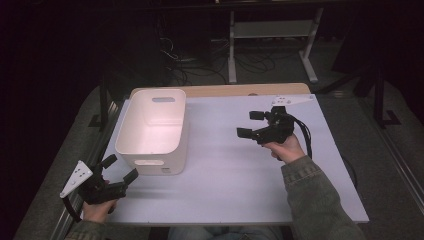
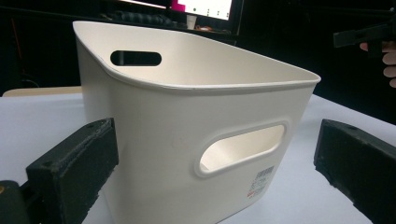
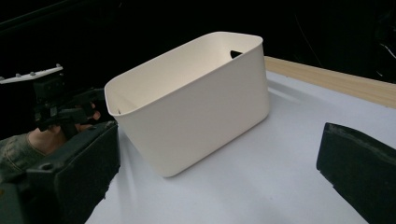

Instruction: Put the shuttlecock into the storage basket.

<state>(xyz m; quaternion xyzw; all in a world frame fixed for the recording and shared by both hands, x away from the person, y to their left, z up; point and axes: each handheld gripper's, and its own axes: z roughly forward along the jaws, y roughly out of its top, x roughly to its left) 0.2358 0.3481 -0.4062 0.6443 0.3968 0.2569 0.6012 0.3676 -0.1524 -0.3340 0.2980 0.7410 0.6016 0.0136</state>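
Writing is found in one place only: a small barcode sticker (image 2: 259, 181) is stuck low on the near end wall of the white bin (image 1: 154, 131), under its handle slot, and its print is too small to be read. The bin is stood upright on the left half of the table (image 1: 235, 170), with a slot handle cut into each short end, and its inside is seen to be bare. The table is covered by a pale sheet, and a strip of light wood is exposed along its far edge. Beyond it the room is dark; a grey metal frame and loose cables are seen on the floor, and a lit screen is glimpsed in the left gripper view. The left gripper (image 1: 120, 169) is held at the near left corner, just beside the bin, jaws spread apart with nothing between them. The right gripper (image 1: 251, 124) is held above the table's right half, well apart from the bin, jaws likewise parted and empty.
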